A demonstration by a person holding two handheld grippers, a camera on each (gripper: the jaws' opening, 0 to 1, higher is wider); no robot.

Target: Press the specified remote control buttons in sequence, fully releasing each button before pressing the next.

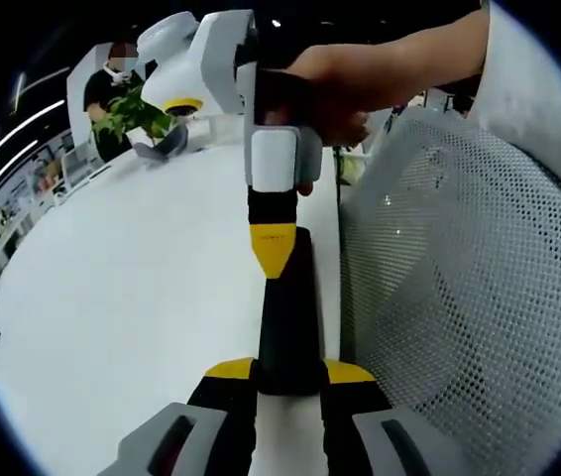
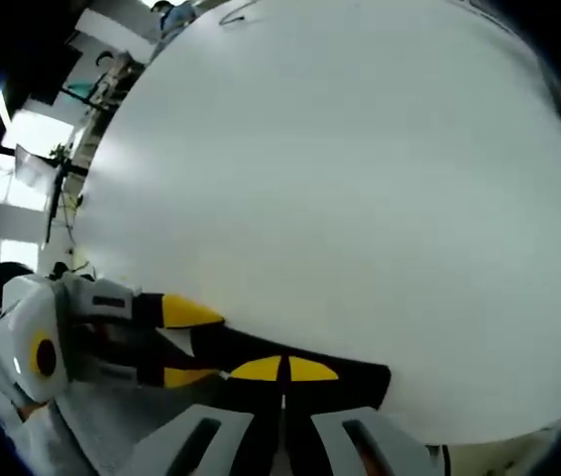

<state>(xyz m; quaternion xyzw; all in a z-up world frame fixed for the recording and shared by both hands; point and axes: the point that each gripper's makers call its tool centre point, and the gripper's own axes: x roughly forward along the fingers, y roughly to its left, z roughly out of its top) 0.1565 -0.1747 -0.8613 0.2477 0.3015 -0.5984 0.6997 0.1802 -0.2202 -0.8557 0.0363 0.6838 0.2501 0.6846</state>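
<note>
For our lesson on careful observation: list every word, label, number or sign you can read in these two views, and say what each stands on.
None can be read.
Remote control: its black face shows no readable print.
Right gripper: faint marks on its yellow tip, too small to read.
Left gripper: no text visible.
White table: bare of writing.

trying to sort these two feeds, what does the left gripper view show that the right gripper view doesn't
Left gripper view alone: a white mesh chair back, a plant, and a hand holding the right claw, whose shut yellow tips come down onto the remote.

Right gripper view alone: room fixtures beyond the table edge, too small to name.

Both: the white table, the black remote gripped by the left claw, and the right claw closed over it.
</note>
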